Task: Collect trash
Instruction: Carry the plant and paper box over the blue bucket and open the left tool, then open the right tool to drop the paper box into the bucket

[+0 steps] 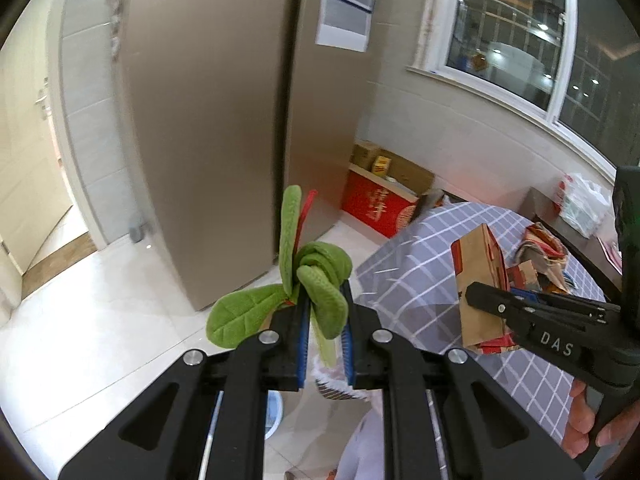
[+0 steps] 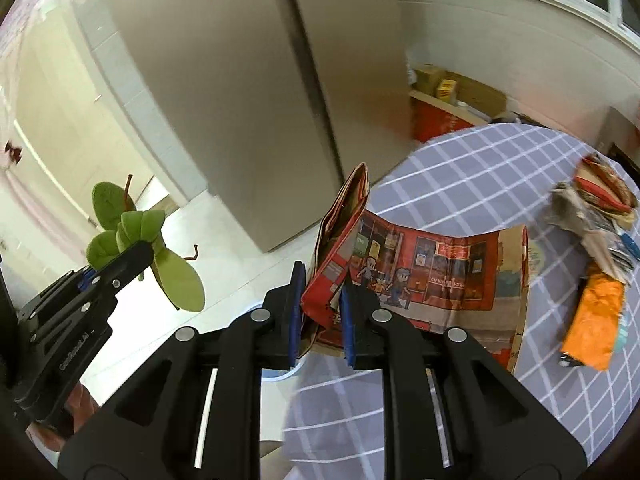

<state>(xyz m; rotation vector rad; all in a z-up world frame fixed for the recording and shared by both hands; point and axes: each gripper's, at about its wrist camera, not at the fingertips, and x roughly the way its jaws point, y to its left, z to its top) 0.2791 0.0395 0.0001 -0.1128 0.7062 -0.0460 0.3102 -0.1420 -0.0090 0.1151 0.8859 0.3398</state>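
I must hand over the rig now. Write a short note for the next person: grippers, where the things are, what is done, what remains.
Left gripper: shut on a green plush leaf toy, held off the table's edge, over the floor.
Right gripper: shut on a printed paper bag, lifted above the checked tablecloth.
Done: both items picked up.
Left: drop both off; no bin is clearly visible. Crumpled wrappers and an orange packet remain on the table.

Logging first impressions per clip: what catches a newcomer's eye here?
The left gripper is clamped on a knotted green plush leaf toy held over the floor. Beside it, the right gripper pinches a red printed paper bag above the checked tablecloth, where crumpled wrappers lie.
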